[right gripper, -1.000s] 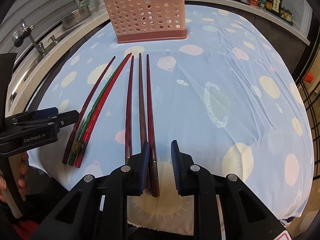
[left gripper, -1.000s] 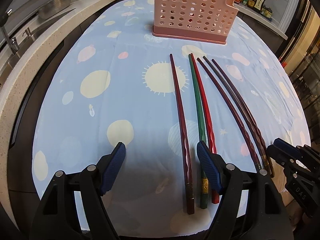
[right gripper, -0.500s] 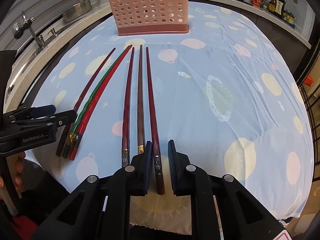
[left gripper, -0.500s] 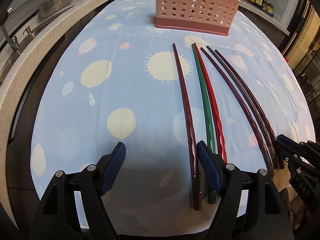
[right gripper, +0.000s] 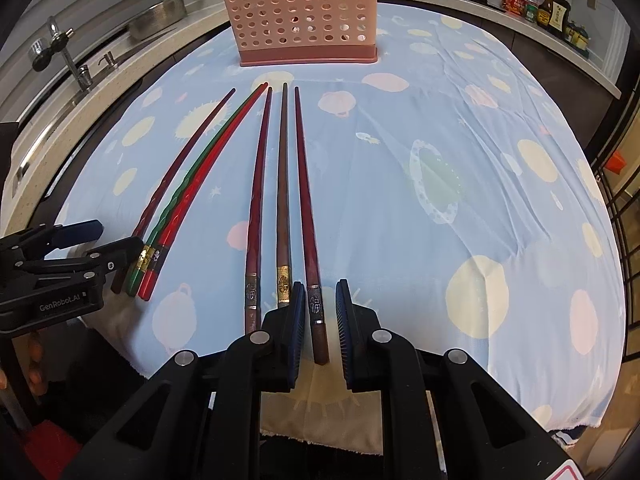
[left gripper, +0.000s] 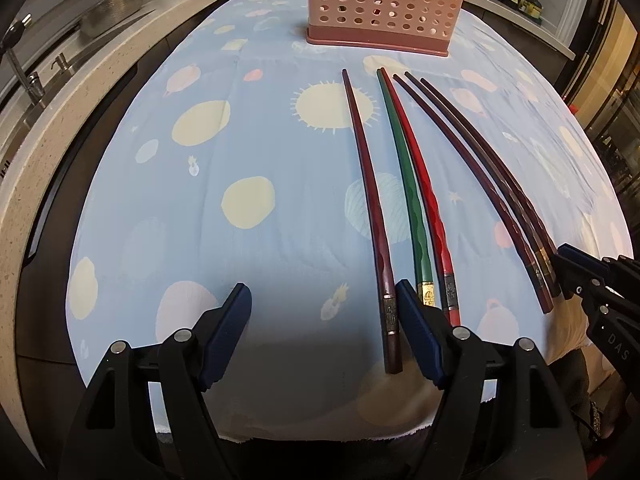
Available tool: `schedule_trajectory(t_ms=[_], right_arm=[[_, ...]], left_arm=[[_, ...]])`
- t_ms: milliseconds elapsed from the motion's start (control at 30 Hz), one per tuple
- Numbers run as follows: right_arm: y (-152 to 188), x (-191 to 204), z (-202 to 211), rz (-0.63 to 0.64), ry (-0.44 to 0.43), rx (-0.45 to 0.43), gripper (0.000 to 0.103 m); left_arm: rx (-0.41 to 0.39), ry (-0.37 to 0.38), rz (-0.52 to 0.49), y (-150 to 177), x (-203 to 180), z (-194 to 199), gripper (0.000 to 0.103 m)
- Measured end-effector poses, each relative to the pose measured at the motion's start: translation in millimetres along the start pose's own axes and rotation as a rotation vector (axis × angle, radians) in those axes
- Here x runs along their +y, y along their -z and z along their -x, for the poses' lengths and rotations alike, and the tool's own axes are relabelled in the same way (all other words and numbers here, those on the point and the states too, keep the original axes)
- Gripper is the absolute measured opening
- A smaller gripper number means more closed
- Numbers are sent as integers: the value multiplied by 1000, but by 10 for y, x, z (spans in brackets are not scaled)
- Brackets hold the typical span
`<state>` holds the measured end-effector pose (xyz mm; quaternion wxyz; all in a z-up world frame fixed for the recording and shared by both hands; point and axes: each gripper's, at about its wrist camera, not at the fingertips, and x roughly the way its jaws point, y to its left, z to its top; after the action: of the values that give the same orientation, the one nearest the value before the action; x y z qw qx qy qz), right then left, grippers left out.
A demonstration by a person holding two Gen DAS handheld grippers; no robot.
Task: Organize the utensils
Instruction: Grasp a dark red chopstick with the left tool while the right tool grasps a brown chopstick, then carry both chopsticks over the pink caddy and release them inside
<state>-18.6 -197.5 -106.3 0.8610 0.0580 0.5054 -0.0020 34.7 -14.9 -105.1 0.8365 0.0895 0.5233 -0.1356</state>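
1. Surface: table under a pale blue tablecloth printed with cream suns, planets and pink spots; cloth wrinkled, its hem hanging over the near edge
2. Room: kitchen. Speckled stone counter on the left side with a faucet and a metal pot; sauce bottles along the far right counter
3. Pink perforated utensil holder stands upright at the far end of the cloth
4. Six chopsticks lie side by side, tips toward the holder: dark maroon chopstick, green chopstick, bright red chopstick, then three apart to the right, the outermost a dark red chopstick
5. Writing: "GenRobot.AI" on the left gripper body; "DAS" on the right gripper's side
6. Left gripper: jaws wide, nothing between the pads, the maroon stick's butt just inside the right pad
7. Right gripper: jaws narrow, straddling the dark red stick's butt; a gap shows on the right pad side, contact on the left unclear
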Motion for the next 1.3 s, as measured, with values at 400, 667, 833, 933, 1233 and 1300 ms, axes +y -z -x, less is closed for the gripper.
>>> schedule_trajectory(t_ms=[400,667,833,933,1233,1300], right_arm=[[70,-12,36,-5,-8,-3,8],[31,-44,84,-11,-10,-23,7],[-80,-50,219,-6,-9,-71,7],[-192,-59,323,-12,-17,-107,7],[-678,-76,738,-36,-58,-264,7],[-794,-86,825,-39,-66,-297,7]], left_arm=[[-11,8,-5,56,-12,39,52],[-21,61,-33,31,-53,88,7],[-49,75,-16,-72,-13,183,7],[-88,81,-6,-194,15,311,7],[-222,103,22,-662,81,739,7],[-251,104,30,-770,100,810,7]])
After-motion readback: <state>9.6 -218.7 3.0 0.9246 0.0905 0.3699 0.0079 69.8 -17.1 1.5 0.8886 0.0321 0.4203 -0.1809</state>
